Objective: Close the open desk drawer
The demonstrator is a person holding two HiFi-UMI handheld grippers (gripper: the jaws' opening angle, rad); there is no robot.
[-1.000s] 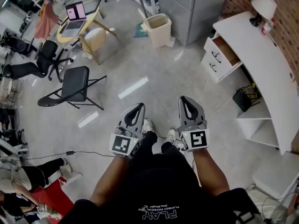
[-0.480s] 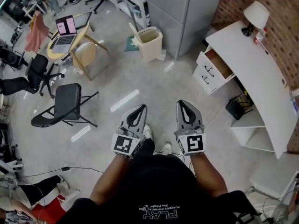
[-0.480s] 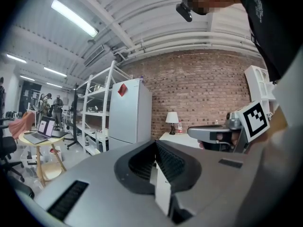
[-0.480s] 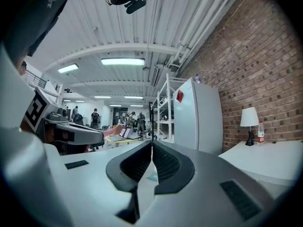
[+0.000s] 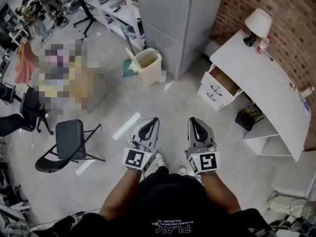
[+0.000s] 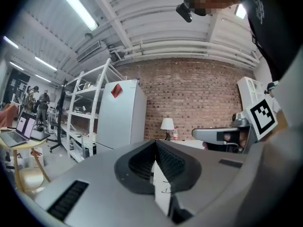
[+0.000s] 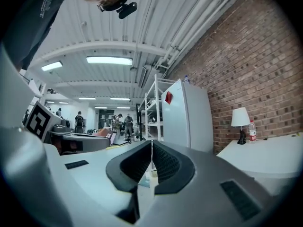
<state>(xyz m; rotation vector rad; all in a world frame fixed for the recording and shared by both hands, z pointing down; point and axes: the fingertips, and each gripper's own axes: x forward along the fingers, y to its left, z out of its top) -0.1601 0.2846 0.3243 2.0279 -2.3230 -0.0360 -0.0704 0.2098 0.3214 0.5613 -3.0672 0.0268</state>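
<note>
Nearest, the two claws are held level, side by side. The left claw (image 5: pixel 152 121) has its jaws pressed together with nothing between them. The right claw (image 5: pixel 194 121) is likewise closed and empty. To their left stands a black chair (image 5: pixel 69 139). Farther on, at right, is the white desk (image 5: pixel 256 88). Its top drawer (image 5: pixel 222 81) is pulled out, well apart from both claws. Beyond, a bin (image 5: pixel 148 63) sits by a grey cabinet (image 5: pixel 168 19), and a lamp (image 5: pixel 257 23) stands at the desk's far end.

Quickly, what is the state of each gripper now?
Left gripper: closed, holding nothing.
Right gripper: closed, holding nothing.
</note>
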